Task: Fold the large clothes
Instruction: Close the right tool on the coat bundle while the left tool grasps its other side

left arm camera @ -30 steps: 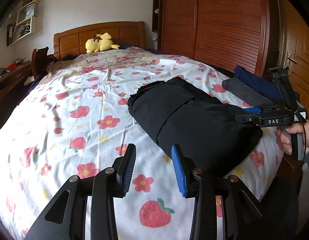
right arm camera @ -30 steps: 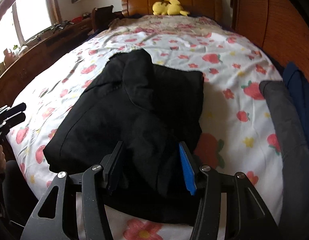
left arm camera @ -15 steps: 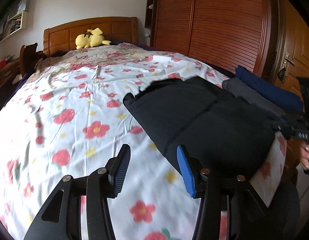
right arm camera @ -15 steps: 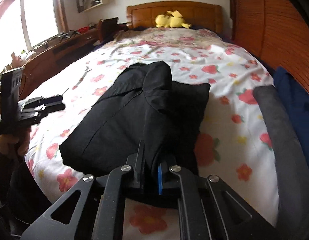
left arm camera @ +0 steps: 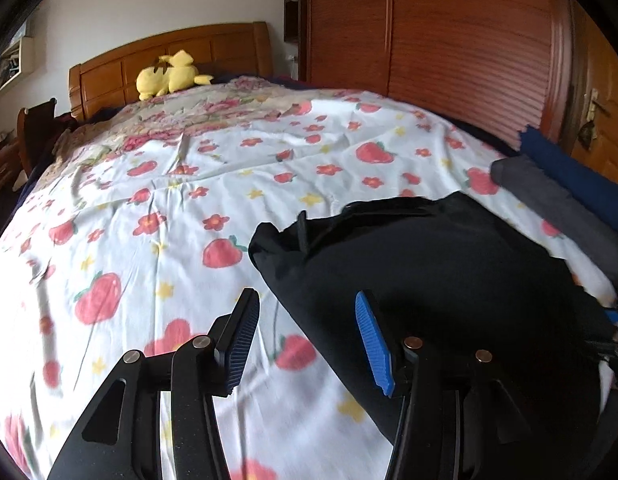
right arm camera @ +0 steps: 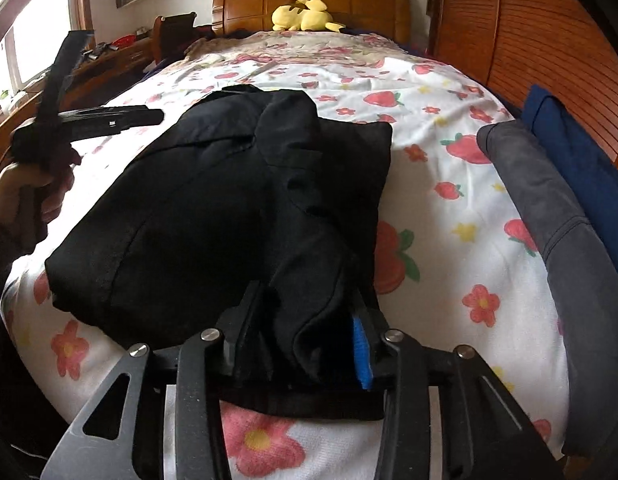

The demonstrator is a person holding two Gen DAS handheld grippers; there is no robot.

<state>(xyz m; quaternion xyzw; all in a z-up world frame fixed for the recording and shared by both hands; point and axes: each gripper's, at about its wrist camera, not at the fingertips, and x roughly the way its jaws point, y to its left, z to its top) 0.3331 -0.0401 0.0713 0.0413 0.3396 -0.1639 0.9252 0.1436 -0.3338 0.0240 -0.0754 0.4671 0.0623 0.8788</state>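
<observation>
Beside your folded black garment (right arm camera: 213,200) lie grey (right arm camera: 549,216) and navy clothes (right arm camera: 581,160); right gripper (right arm camera: 305,336), just reopening, straddles bunched cloth hiding its pads; left gripper (left arm camera: 305,340) spread, empty.

— We see our left gripper (left arm camera: 305,340): black linkage arms, brass-coloured screws behind ribbed pads, one dark, one blue.

— Our right gripper (right arm camera: 305,344) matches: black arms, silver screws, blue pad.

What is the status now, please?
Left gripper open over sheet. Right gripper, just reopening, has black garment fold between fingers. Nothing in the way.
</observation>
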